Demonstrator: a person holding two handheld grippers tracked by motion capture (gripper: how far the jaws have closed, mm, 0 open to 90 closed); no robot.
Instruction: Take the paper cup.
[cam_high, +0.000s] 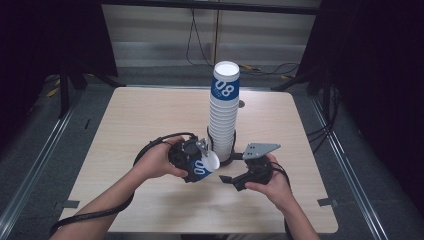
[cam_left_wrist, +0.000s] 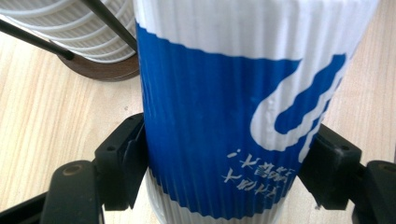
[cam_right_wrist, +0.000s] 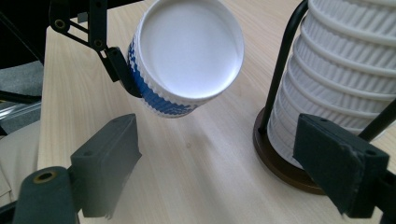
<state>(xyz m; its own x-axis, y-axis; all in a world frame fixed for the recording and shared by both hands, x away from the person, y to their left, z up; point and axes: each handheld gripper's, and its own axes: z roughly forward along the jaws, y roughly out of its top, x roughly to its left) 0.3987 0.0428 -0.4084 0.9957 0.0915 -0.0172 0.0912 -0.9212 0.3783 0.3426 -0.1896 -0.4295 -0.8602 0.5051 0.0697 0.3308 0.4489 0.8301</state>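
The wooden table (cam_high: 150, 130) sits in a dark room with black curtains at both sides, a pale wall panel behind and grey floor around it; cables trail across the floor at the back. Near the table's middle a tall stack of ribbed paper cups (cam_high: 223, 115) stands upside down in a wire holder on a round dark base (cam_right_wrist: 280, 163); its top cup carries a blue band with "08". The base's far side is hidden behind the stack.

The left gripper (cam_high: 192, 160) is clenched on a single blue-and-white paper cup (cam_left_wrist: 233, 116), held tilted just off the table beside the stack's foot. In the left gripper view the cup's top and bottom are cut off, and its small print is hard to read.

The right gripper (cam_right_wrist: 215, 163) stands released, jaws wide apart, nothing between them, near the stack.
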